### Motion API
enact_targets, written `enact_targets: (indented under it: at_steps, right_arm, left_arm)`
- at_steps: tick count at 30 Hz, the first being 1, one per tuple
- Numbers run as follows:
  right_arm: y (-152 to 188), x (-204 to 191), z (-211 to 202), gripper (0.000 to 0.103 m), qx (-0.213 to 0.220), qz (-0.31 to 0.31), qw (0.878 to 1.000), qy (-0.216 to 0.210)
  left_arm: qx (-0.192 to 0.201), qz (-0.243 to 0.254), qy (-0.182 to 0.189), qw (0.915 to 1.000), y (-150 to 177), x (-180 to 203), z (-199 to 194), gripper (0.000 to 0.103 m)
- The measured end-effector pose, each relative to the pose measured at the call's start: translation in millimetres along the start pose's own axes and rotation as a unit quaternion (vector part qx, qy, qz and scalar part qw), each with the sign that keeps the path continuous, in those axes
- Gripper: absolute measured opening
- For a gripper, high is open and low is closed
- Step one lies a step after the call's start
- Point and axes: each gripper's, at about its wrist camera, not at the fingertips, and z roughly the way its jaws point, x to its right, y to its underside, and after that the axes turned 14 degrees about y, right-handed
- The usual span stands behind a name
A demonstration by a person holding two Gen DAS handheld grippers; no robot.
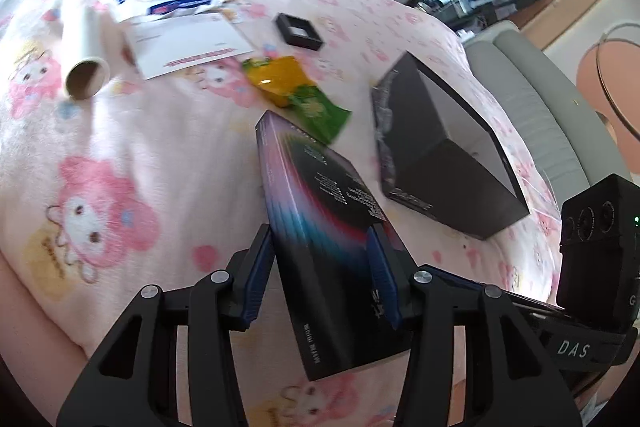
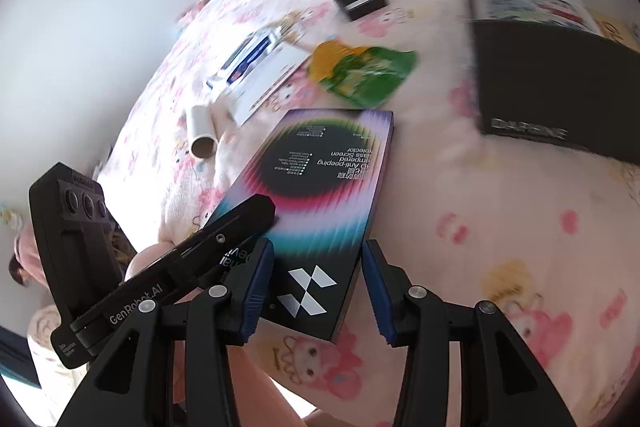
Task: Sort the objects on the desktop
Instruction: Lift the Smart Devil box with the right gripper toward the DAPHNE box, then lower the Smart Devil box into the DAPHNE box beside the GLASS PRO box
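Nearest: left gripper (image 1: 322, 275) clenched on the rainbow-printed black box (image 1: 320, 219), lifted and tilted above the pink blanket (image 1: 100, 155). Right gripper (image 2: 318, 285) spread wide, pads flanking the same box's near end without touching. Beyond: green-yellow snack packet (image 1: 298, 93); right, large open black box (image 1: 440, 147). Farther left: cardboard tube (image 1: 82, 51), white papers (image 1: 184, 43); farthest, small black tray (image 1: 299, 31).
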Motion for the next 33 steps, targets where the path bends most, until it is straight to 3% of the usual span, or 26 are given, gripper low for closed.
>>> enact_targets:
  at_steps: [4, 9, 14, 18, 21, 25, 28, 33]
  right_arm:
    - [3, 20, -15, 0.041, 0.016, 0.021, 1.000, -0.003]
    - [11, 34, -10, 0.041, 0.004, 0.028, 1.000, -0.001]
    - [20, 42, 11, 0.042, -0.021, 0.033, 0.999, -0.004]
    - [24, 50, 29, 0.042, -0.045, 0.035, 0.998, 0.005]
    - [29, 55, 46, 0.043, -0.069, 0.037, 0.997, 0.005]
    - [34, 58, 59, 0.047, -0.077, 0.046, 0.995, -0.040]
    - [36, 54, 58, 0.046, -0.070, 0.047, 0.995, -0.048]
    - [32, 58, 36, 0.045, -0.042, 0.061, 0.996, -0.054]
  left_arm:
    - [-0.011, 0.019, 0.006, 0.9997, 3, 21, 7, 0.048]
    - [-0.039, 0.009, 0.000, 0.9992, 13, 18, 20, 0.048]
    - [-0.065, 0.001, -0.053, 0.9965, 22, 2, 29, 0.046]
    - [-0.089, 0.002, -0.072, 0.9934, 24, -9, 38, 0.046]
    - [-0.096, 0.004, -0.062, 0.9934, 27, -11, 43, 0.046]
    - [-0.100, 0.020, -0.063, 0.9928, 31, -6, 47, 0.050]
    - [-0.095, 0.028, -0.067, 0.9929, 32, -2, 43, 0.049]
    - [-0.081, 0.029, -0.043, 0.9953, 26, 12, 32, 0.049]
